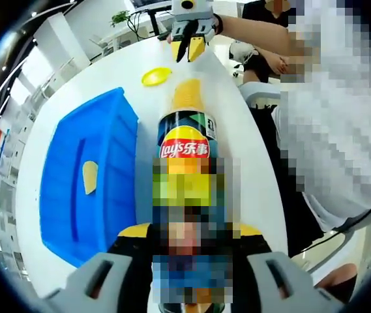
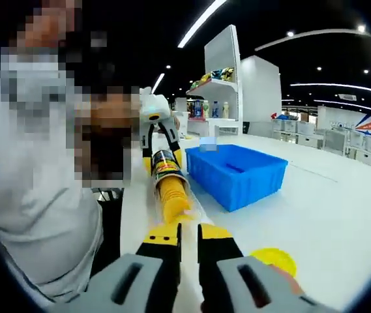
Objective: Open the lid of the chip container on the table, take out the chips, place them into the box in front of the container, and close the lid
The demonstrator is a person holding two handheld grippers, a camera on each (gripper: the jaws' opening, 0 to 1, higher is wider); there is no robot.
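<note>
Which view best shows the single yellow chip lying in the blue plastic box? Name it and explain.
The left gripper view. It looks down into the blue plastic box, so the single yellow chip lies plain on its floor. The right gripper view sees the box from the side and low; its walls hide the floor, so the chip cannot be made out.

Blue box (image 1: 90,179) on a white counter (image 1: 237,130), a yellow chip (image 1: 90,176) inside; yellow lid (image 1: 156,76); can (image 1: 187,140) dark with a red logo, possibly green-tinged; yellow-tipped fingers (image 2: 214,235).

white table (image 1: 244,124) bears blue box (image 1: 90,176) and yellow lid (image 1: 156,76).
</note>
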